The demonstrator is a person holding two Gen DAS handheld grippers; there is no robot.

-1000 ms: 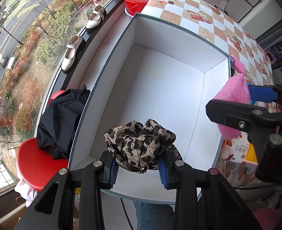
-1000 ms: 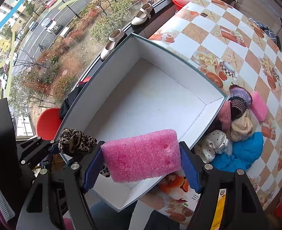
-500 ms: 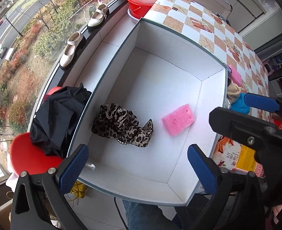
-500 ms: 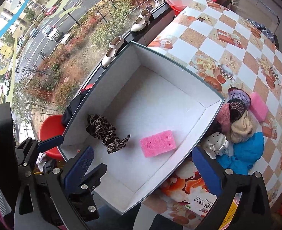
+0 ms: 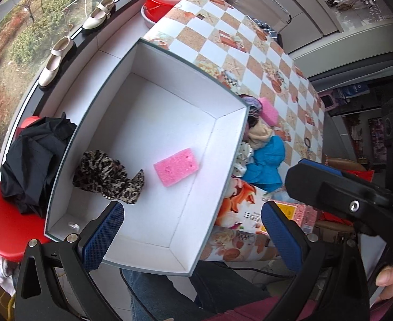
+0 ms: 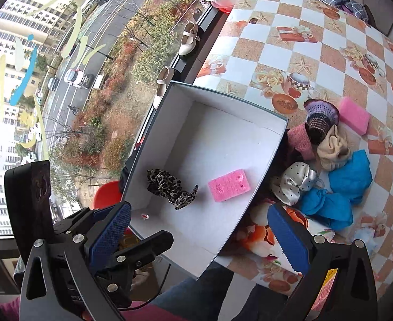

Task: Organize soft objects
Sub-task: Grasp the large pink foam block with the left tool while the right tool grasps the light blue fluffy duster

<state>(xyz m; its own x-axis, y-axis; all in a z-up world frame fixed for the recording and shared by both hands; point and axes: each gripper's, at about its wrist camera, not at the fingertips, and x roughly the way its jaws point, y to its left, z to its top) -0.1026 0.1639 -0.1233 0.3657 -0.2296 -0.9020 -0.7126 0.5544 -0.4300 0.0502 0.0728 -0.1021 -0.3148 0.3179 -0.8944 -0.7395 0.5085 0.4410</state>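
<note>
While both grippers hang above the near end of the white box (image 5: 224, 144), the left gripper (image 5: 192, 236) and the right gripper (image 6: 200, 236) each stand wide apart with nothing between the blue pads. On the box floor lie a leopard-print cloth (image 5: 106, 172) and, just beside it but apart, a pink sponge (image 5: 176, 163). Outside the box, against its right wall on the checked tablecloth (image 6: 276, 53), sits a pile: blue cloth (image 6: 338, 187), a spotted piece (image 6: 294, 183), a beige one (image 6: 331, 148) and a second pink sponge (image 6: 354, 115)
</note>
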